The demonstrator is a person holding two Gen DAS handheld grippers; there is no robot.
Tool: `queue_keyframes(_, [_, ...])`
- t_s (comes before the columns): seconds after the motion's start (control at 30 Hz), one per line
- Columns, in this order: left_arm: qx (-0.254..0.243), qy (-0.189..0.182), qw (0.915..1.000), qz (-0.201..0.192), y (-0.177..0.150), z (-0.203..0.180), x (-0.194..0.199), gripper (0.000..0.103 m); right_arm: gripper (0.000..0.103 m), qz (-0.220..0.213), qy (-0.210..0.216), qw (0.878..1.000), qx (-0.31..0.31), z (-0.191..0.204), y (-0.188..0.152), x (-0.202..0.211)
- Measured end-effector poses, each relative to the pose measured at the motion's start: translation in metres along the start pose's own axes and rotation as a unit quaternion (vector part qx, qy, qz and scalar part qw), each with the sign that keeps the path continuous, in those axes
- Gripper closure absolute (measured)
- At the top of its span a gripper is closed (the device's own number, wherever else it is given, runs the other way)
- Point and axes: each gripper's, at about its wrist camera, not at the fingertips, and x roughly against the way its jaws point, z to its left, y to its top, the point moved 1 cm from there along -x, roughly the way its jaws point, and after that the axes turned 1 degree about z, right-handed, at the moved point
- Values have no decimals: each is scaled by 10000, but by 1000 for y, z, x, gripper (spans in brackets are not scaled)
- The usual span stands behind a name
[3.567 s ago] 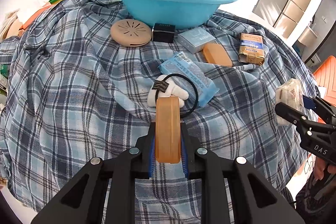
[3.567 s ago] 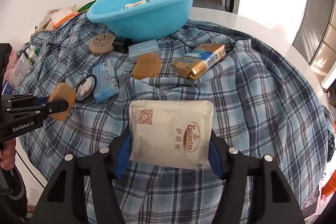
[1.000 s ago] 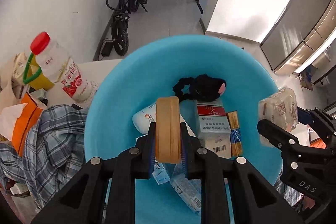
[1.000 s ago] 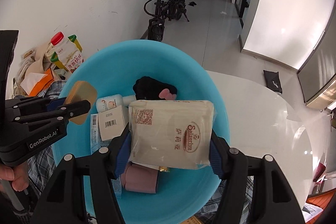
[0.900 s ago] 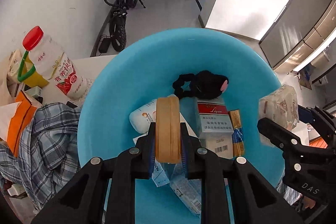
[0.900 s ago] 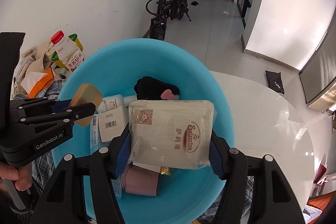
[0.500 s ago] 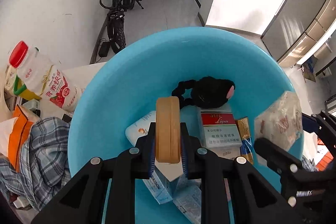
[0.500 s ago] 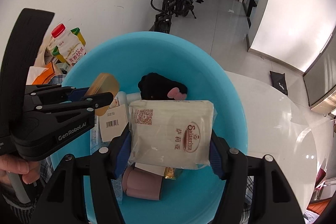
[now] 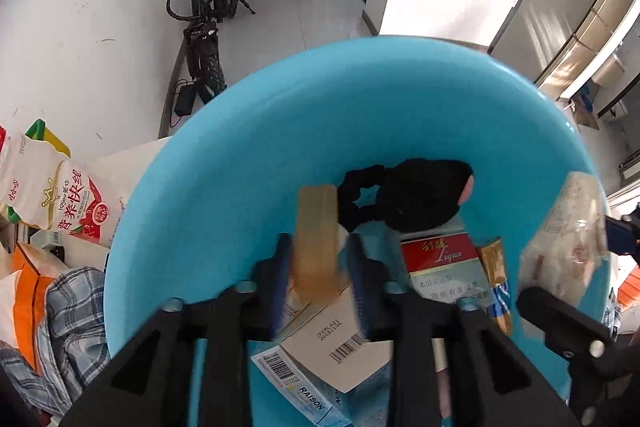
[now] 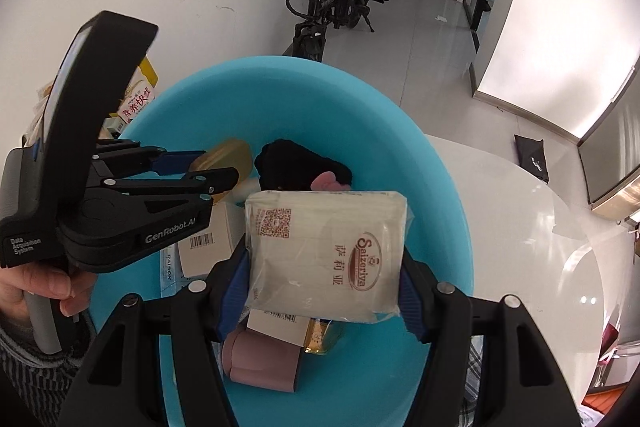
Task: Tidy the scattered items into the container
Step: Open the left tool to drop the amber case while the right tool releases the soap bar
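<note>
Both grippers hang over the blue basin (image 9: 280, 87), which also fills the right wrist view (image 10: 320, 75). My left gripper (image 9: 318, 251) points down into it and its jaws are opening. The tan oval bar (image 9: 316, 239) sits tilted and blurred between them, with a gap showing on its right side. From the right wrist view the left gripper (image 10: 216, 167) reaches in from the left, the tan bar (image 10: 226, 155) at its tips. My right gripper (image 10: 324, 259) is shut on a clear-wrapped beige packet (image 10: 324, 247) above the basin's middle.
Inside the basin lie a black plush hair tie (image 9: 416, 195), a red-and-white carton (image 9: 440, 267), a barcoded white box (image 9: 340, 339) and a pink cylinder (image 10: 260, 359). A drink bottle (image 9: 60, 199) and plaid cloth (image 9: 68, 327) are at the left. A bicycle (image 9: 208, 7) stands behind.
The left gripper has sunk closer to the basin's contents and its jaws have parted, so the tan bar now leans loose between them. The right gripper holds its packet as before.
</note>
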Motion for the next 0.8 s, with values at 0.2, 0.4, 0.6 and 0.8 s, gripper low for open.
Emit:
queue_keyframes(0.2, [213,72,9994,-271,-3,5,23,20,41,41,36,10000,-24,1,-4,1])
queue_keyframes(0.4, [141,162,9991,-373,-12,5,46,20,41,-60,36,10000,-2,8,-5,12])
queue_keyframes(0.6, [-42,416,9973,-607,-34,5,66,20,41,-143,-22,9999,18,15,1,15])
queue_keyframes(0.8, [93,456,9967,-661,-46,16,80,20,41,-47,-23,10000,-48,13,7,-1])
